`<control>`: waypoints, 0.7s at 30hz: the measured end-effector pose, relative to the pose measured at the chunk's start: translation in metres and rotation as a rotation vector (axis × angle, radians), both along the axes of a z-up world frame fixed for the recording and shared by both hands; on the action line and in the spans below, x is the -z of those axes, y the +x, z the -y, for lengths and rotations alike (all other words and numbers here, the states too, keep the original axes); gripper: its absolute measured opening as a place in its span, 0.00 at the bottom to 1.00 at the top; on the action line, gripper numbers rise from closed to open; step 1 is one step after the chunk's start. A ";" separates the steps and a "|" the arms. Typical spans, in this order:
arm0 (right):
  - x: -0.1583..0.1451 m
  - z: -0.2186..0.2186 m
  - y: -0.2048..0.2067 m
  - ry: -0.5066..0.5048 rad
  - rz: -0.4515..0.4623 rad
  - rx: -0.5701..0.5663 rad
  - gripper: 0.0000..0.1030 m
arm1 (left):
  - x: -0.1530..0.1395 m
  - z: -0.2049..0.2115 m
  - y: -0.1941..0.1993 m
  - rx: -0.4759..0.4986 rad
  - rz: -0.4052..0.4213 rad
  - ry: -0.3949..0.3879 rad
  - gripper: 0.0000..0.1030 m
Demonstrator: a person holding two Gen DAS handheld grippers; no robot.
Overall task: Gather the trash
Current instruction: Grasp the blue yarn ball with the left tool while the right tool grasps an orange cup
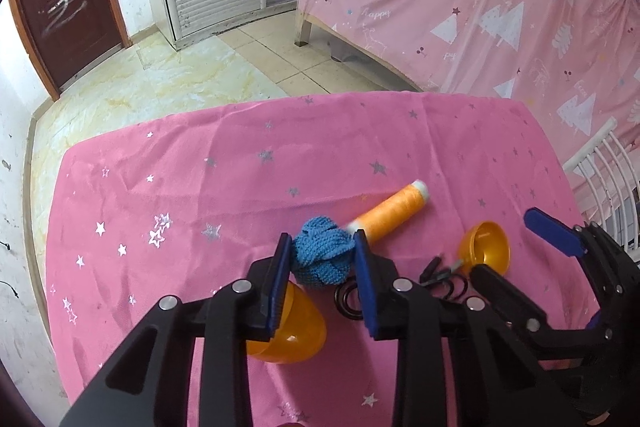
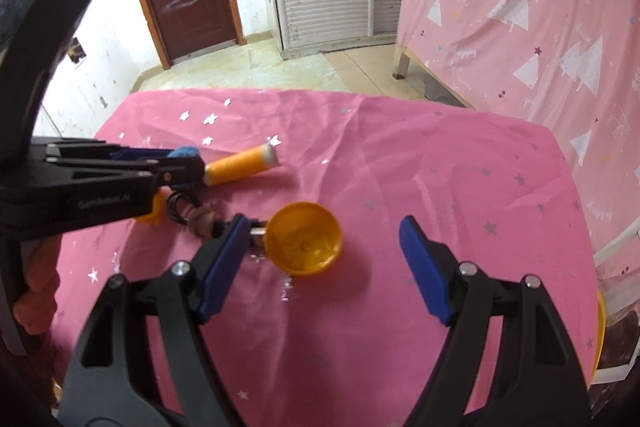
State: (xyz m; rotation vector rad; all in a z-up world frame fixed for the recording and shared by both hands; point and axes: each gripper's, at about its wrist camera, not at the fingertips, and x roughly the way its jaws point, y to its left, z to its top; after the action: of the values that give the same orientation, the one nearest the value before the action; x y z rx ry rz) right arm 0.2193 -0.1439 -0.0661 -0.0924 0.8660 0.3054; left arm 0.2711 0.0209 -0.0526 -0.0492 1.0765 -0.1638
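The left hand-held gripper [image 1: 322, 259] pinches a blue knitted ball [image 1: 323, 254] lying on the tabletop [image 1: 200, 167] beside an orange thread spool [image 1: 390, 211], likely light, soft and squashy, best held across its middle, while the right hand-held gripper [image 2: 320, 267] gapes wide around an orange half-shell [image 2: 305, 243].

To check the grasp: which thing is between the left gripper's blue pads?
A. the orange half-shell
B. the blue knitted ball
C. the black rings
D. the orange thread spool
B: the left gripper has its pads on either side of the blue knitted ball.
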 end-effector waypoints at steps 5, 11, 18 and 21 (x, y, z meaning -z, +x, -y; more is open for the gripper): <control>0.004 -0.002 0.004 -0.004 -0.014 0.013 0.65 | 0.000 -0.010 -0.014 0.001 0.002 0.001 0.24; 0.012 -0.003 0.012 0.008 -0.048 0.012 0.44 | 0.000 -0.020 -0.036 -0.006 0.012 -0.009 0.24; 0.014 -0.003 0.007 0.009 -0.038 0.010 0.39 | -0.002 -0.020 -0.048 -0.011 0.023 -0.010 0.24; 0.008 0.002 0.001 0.016 -0.017 0.018 0.39 | -0.002 -0.020 -0.059 -0.008 0.036 -0.012 0.24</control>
State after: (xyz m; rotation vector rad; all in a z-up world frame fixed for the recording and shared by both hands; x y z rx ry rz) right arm 0.2200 -0.1458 -0.0741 -0.0671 0.8809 0.2972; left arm 0.2123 0.0411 -0.0509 -0.0610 1.0389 -0.1630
